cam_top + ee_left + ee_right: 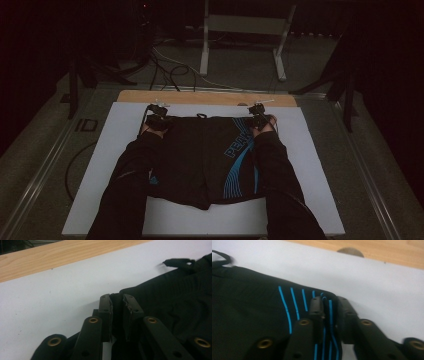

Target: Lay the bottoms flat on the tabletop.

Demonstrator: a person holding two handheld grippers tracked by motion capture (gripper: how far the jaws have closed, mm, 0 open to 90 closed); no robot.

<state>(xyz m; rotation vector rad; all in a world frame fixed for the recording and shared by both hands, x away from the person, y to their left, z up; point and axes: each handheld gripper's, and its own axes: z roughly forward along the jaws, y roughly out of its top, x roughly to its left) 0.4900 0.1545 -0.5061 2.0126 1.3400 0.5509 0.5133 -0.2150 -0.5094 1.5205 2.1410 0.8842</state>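
Black shorts (pixel 200 155) with blue stripes and lettering lie flat on the white board (pixel 115 150), waistband at the far side. My left gripper (pixel 157 120) sits at the far left waistband corner. In the left gripper view its jaws (pixel 116 298) stand close together, pinching a fold of the black cloth (pixel 170 297). My right gripper (pixel 258 119) sits at the far right corner. There the jaws (pixel 328 301) stand slightly apart, and the blue-striped cloth (pixel 249 302) lies loose in the gap between them. A drawstring loop (pixel 178 262) pokes out beyond the waistband.
A wooden strip (pixel 200 97) borders the board's far edge. Beyond it, on the dim floor, stand a white metal frame (pixel 245 25), loose cables (pixel 165 70) and dark stand legs. The person's dark sleeves cover both sides of the shorts.
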